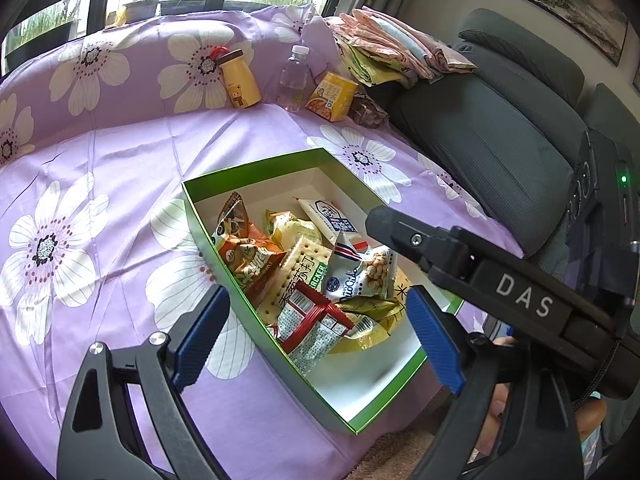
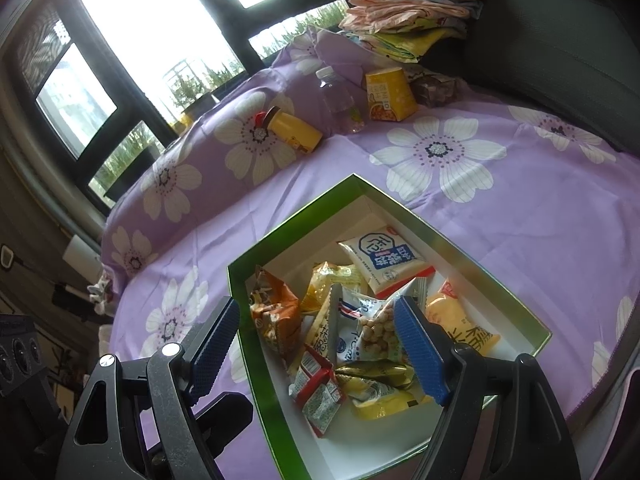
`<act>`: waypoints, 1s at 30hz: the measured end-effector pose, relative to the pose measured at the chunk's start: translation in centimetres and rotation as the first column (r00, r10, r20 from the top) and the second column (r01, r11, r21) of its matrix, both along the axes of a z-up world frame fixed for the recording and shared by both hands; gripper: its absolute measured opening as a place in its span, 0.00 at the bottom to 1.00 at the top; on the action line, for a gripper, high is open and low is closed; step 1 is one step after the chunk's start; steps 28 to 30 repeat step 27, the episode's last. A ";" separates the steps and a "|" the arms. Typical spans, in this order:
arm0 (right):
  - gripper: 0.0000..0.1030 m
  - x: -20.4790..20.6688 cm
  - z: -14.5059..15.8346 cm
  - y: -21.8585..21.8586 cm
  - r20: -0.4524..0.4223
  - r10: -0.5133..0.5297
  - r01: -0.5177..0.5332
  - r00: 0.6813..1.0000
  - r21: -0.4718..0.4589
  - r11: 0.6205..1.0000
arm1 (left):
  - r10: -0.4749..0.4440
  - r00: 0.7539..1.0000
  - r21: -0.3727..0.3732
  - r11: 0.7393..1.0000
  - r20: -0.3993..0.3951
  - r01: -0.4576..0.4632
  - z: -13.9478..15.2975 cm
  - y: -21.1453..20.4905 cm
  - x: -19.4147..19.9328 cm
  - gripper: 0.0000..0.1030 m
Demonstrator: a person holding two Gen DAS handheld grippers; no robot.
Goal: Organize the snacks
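Surface: bed or couch under a purple floral sheet (image 1: 120, 152); cannot tell which.

Left to right, left wrist view:
- Back left, leaning on the sheet-covered backrest: yellow bear-print bottle (image 1: 239, 80), brown cap.
- Just right of it: clear water bottle (image 1: 294, 78), upright.
- Next: yellow snack carton (image 1: 332, 96), tilted, with a dark wrapped packet (image 1: 368, 110) touching its right side.
- Behind these: stack of folded cloths (image 1: 388, 52) on a dark grey cushion (image 1: 480, 140).
- Centre: green box (image 1: 204, 240), white inside, open top, lying on the sheet. The snacks are heaped in it: orange bag (image 1: 250, 256), cracker pack (image 1: 296, 272), white-and-blue pouch (image 1: 334, 218) toward the far wall, pale bag of round puffs (image 1: 368, 274), red-and-white packet (image 1: 316, 324) nearest the camera.

Left hand-held gripper (image 1: 318, 328): jaws wide apart, nothing between the blue pads; the box's near left wall and the red-and-white packet show in the gap.

Right hand-held gripper (image 2: 320, 344): jaws apart, holding nothing, poised over the snack heap in the green box (image 2: 240, 280). Whether the right pad touches a packet, I cannot tell. Its black body also crosses the right side of the left wrist view.
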State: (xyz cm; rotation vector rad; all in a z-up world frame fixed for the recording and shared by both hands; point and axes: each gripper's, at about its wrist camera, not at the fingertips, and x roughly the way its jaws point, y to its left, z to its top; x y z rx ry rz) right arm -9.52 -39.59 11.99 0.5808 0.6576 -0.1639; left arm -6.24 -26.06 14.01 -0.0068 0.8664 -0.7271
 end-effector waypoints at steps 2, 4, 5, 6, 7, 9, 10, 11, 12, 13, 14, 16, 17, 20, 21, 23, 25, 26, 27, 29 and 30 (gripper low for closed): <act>0.78 0.0 0.0 0.1 -0.001 -0.001 0.001 1.000 -0.001 1.000 | 0.001 1.000 -0.001 1.000 -0.001 -0.001 0.0 0.0 0.0 0.87; 0.78 0.0 0.0 0.0 -0.002 -0.001 0.001 1.000 -0.002 1.000 | -0.001 1.000 -0.002 1.000 -0.002 0.001 0.0 0.0 -0.1 0.87; 0.78 0.1 0.0 0.1 -0.002 -0.001 0.001 1.000 -0.002 1.000 | -0.001 1.000 -0.001 1.000 -0.002 0.001 0.0 0.0 -0.1 0.87; 0.78 0.1 0.0 0.0 -0.003 -0.002 0.002 1.000 -0.002 1.000 | 0.001 1.000 -0.002 1.000 -0.001 -0.001 0.0 0.0 -0.1 0.87; 0.78 0.1 0.0 0.1 -0.004 -0.002 0.002 1.000 -0.003 1.000 | 0.001 1.000 -0.002 1.000 -0.001 -0.001 0.0 0.0 -0.1 0.87; 0.78 0.1 -0.1 0.1 -0.008 -0.004 0.004 1.000 -0.007 1.000 | 0.002 1.000 -0.002 1.000 -0.002 -0.002 0.0 -0.1 -0.1 0.87; 0.78 0.1 -0.2 0.1 -0.009 -0.004 0.004 1.000 -0.008 1.000 | 0.002 1.000 -0.002 1.000 -0.003 -0.002 -0.1 -0.1 -0.1 0.87; 0.78 0.1 -0.2 0.0 -0.009 -0.004 0.004 1.000 -0.008 1.000 | 0.003 1.000 -0.002 1.000 -0.004 -0.003 -0.1 -0.1 -0.1 0.87; 0.78 0.1 -0.2 0.0 -0.010 -0.004 0.004 1.000 -0.008 1.000 | 0.004 1.000 -0.002 1.000 -0.004 -0.004 -0.1 -0.1 -0.2 0.87; 0.78 0.1 -0.2 0.1 -0.009 -0.004 0.004 1.000 -0.008 1.000 | 0.005 1.000 -0.002 1.000 -0.004 -0.005 -0.1 -0.1 -0.2 0.87; 0.78 0.2 -0.1 0.1 -0.009 -0.004 0.004 1.000 -0.008 1.000 | 0.007 1.000 -0.001 1.000 -0.005 -0.007 -0.1 -0.1 -0.2 0.87; 0.78 0.1 -0.2 0.1 -0.010 -0.004 0.004 1.000 -0.010 1.000 | 0.006 1.000 -0.002 1.000 -0.006 -0.006 -0.1 0.0 -0.1 0.87; 0.78 0.2 -0.1 0.1 -0.009 -0.004 0.004 1.000 -0.009 1.000 | 0.007 1.000 -0.001 1.000 -0.008 -0.007 -0.1 0.0 -0.1 0.87; 0.78 0.1 -0.1 0.1 -0.012 -0.004 0.004 1.000 -0.010 1.000 | 0.007 1.000 -0.001 1.000 -0.009 -0.007 -0.2 0.0 -0.2 0.87; 0.78 0.1 -0.2 0.1 -0.013 -0.004 0.004 1.000 -0.012 1.000 | 0.007 1.000 -0.002 1.000 -0.011 -0.007 -0.1 0.1 -0.2 0.87; 0.78 0.2 -0.1 0.2 -0.012 -0.005 0.005 1.000 -0.011 1.000 | 0.006 1.000 -0.006 1.000 -0.014 -0.006 -0.2 0.1 -0.1 0.87; 0.78 0.2 -0.1 0.2 -0.013 -0.005 0.005 1.000 -0.012 1.000 | 0.009 1.000 -0.006 1.000 -0.014 -0.009 -0.2 0.2 -0.1 0.88; 0.78 0.2 -0.1 0.3 -0.013 -0.005 0.005 1.000 -0.012 1.000 | 0.011 1.000 -0.005 1.000 -0.015 -0.011 -0.2 0.3 -0.1 0.88; 0.78 0.2 -0.1 0.2 -0.015 -0.005 0.005 1.000 -0.015 1.000 | 0.013 1.000 -0.005 1.000 -0.018 -0.013 -0.2 0.4 -0.1 0.89; 0.78 0.2 -0.1 0.2 -0.015 -0.005 0.005 1.000 -0.015 1.000 | 0.013 1.000 -0.005 1.000 -0.018 -0.013 -0.2 0.4 -0.1 0.89; 0.78 0.2 -0.1 0.2 -0.015 -0.005 0.005 1.000 -0.015 1.000 | 0.013 1.000 -0.005 1.000 -0.018 -0.013 -0.2 0.4 -0.1 0.89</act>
